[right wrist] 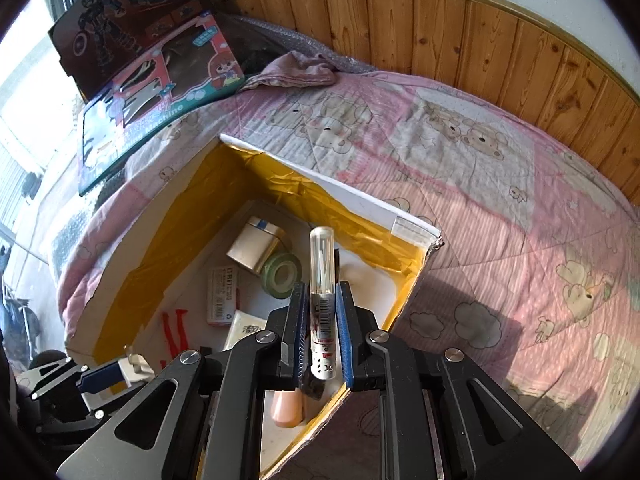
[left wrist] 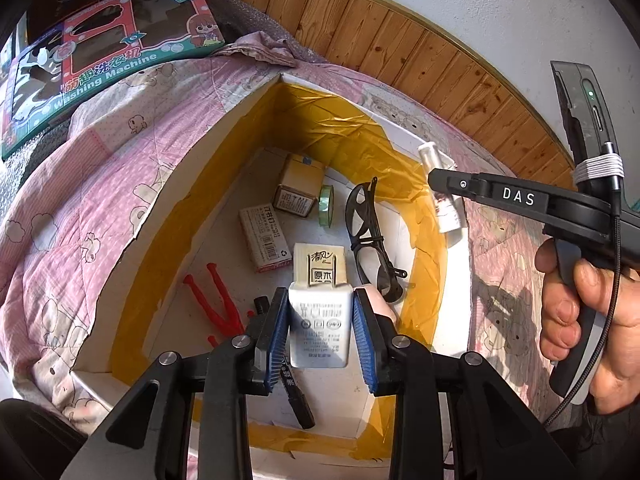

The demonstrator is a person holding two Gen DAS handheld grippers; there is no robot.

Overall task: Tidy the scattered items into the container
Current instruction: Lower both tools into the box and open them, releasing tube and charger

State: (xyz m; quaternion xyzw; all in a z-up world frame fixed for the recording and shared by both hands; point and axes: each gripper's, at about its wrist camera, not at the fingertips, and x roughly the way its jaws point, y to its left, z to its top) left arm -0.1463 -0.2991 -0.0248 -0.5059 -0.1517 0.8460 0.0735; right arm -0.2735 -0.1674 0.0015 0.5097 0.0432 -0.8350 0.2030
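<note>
Currently the left tongs [left wrist: 320, 328] clench a white charger [left wrist: 319, 326] above the yellow-taped box [left wrist: 256, 120] on the bed; the right tongs [right wrist: 322, 320] clench a clear-capped tube [right wrist: 322, 292] over its right wall. Lower each item close to the box floor, clear of the glasses [left wrist: 370, 236], before releasing.

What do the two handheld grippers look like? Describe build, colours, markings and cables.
The left gripper and right gripper share black angular linkage arms with silver pivot bolts and blue ribbed finger pads. Seen from the left wrist, the right one reads "DAS" in white, with a braided black cable.
</note>
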